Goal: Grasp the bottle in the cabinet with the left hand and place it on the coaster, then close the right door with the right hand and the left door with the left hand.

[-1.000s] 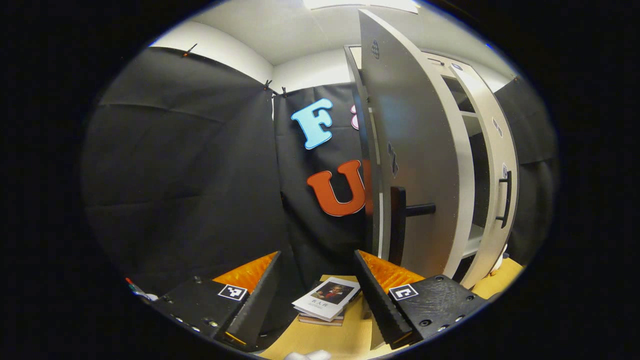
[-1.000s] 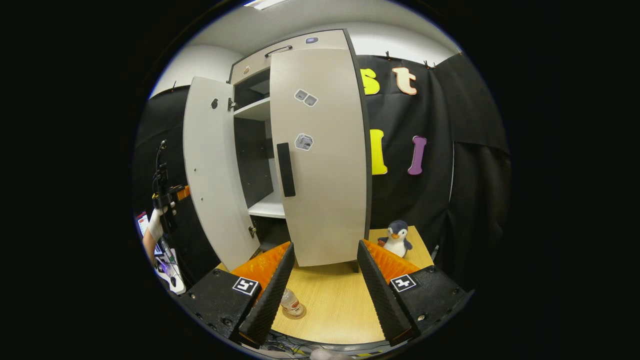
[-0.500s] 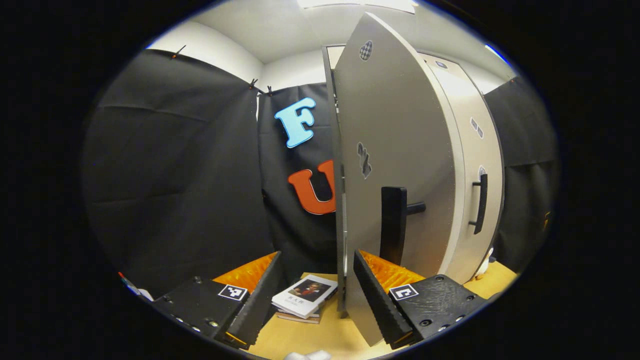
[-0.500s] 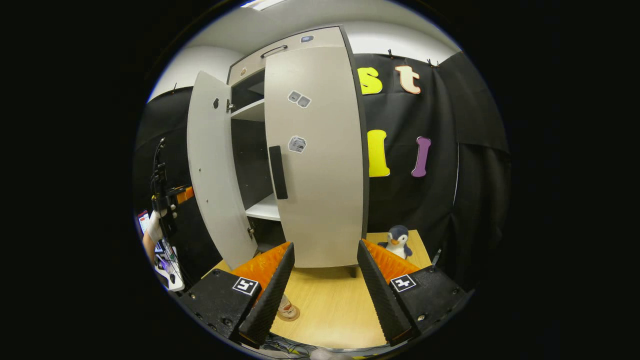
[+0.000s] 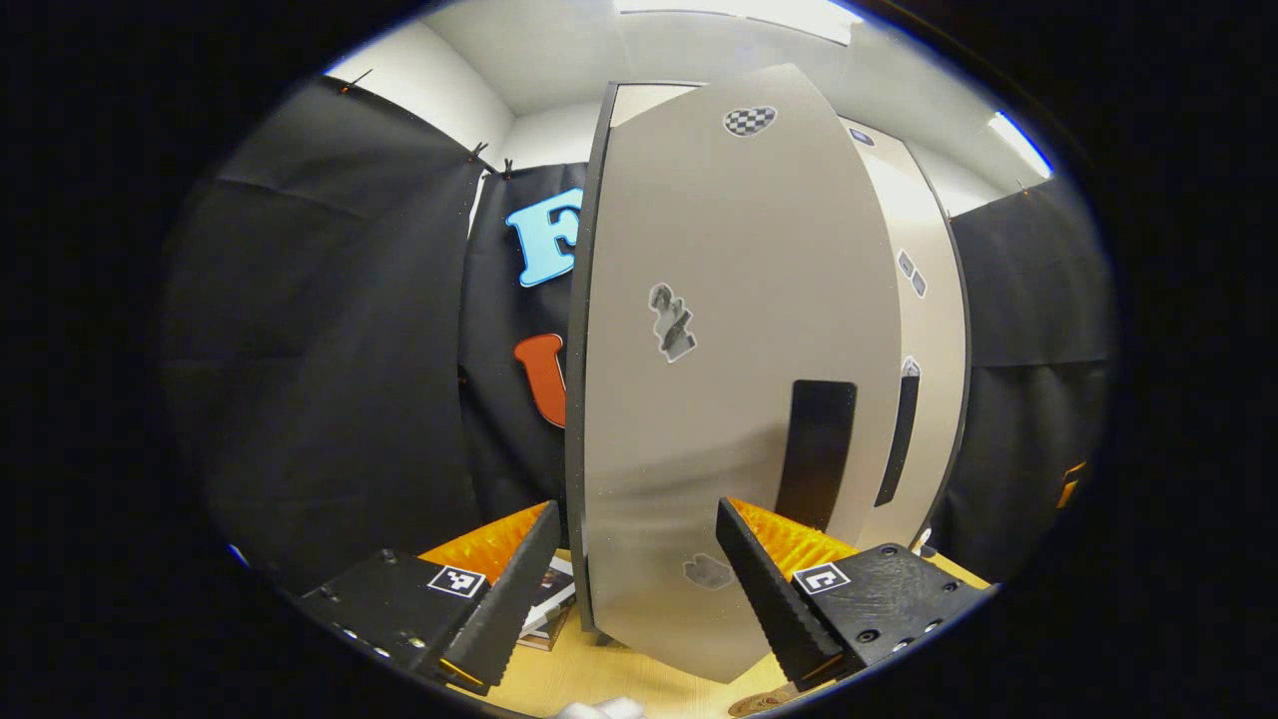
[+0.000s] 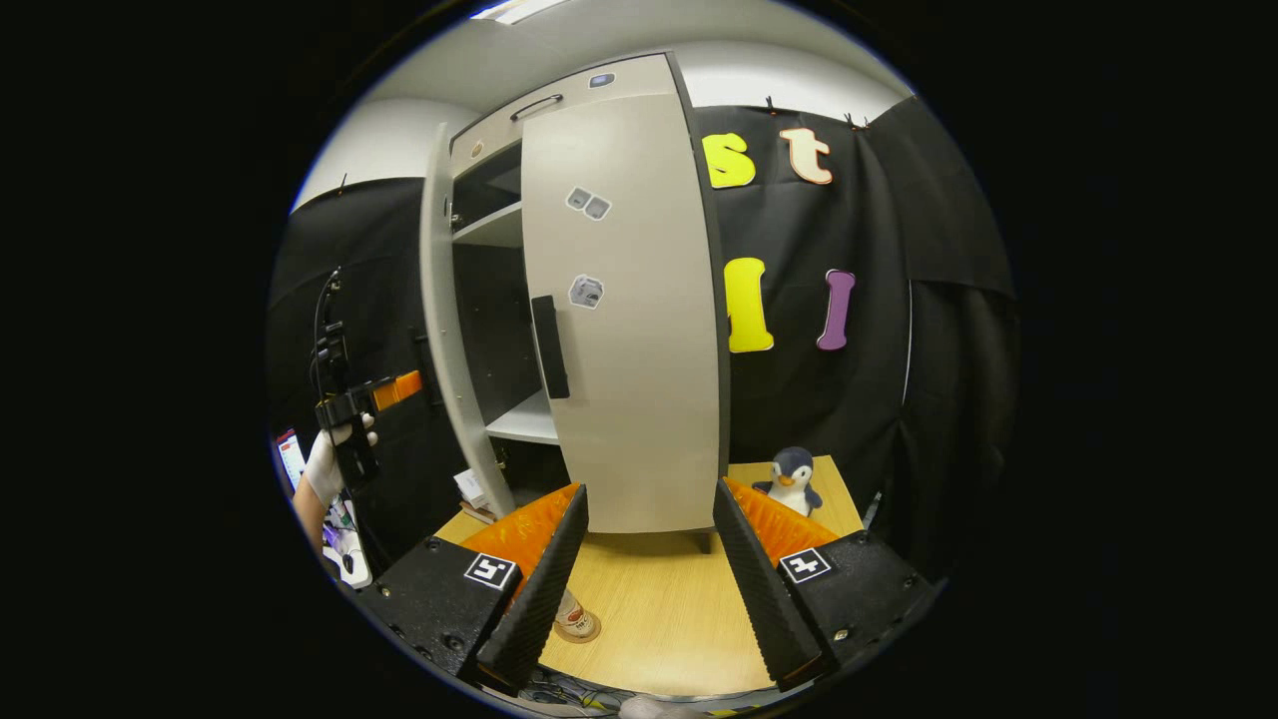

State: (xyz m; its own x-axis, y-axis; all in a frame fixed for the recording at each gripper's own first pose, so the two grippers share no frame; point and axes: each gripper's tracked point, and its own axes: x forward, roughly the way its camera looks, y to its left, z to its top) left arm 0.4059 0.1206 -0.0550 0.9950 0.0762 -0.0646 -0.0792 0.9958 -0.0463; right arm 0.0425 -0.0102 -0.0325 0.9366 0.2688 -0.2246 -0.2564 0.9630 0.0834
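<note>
The grey cabinet's left door [image 5: 719, 399] fills the middle of the left gripper view, its black handle [image 5: 817, 454] just above my right-hand finger. My left gripper [image 5: 634, 609] is open, close to the door's outer face; whether it touches is unclear. In the right gripper view a gloved hand holds that left gripper [image 6: 404, 387] beside the left door [image 6: 437, 320], which stands edge-on and part open. The right door [image 6: 624, 320] lies against the cabinet front. My right gripper [image 6: 649, 589] is open over the table. The bottle [image 6: 571, 611] stands on the coaster [image 6: 584, 629], half hidden by a finger.
A plush penguin [image 6: 794, 477] sits on the wooden table [image 6: 659, 619] at the right of the cabinet. Stacked books [image 5: 554, 599] lie on the table left of the cabinet. An empty shelf [image 6: 524, 419] shows through the gap between the doors.
The left door has swung from wide open to nearly edge-on, with the left gripper following along its outer face. The right door has settled against the cabinet. The right gripper hardly moved.
</note>
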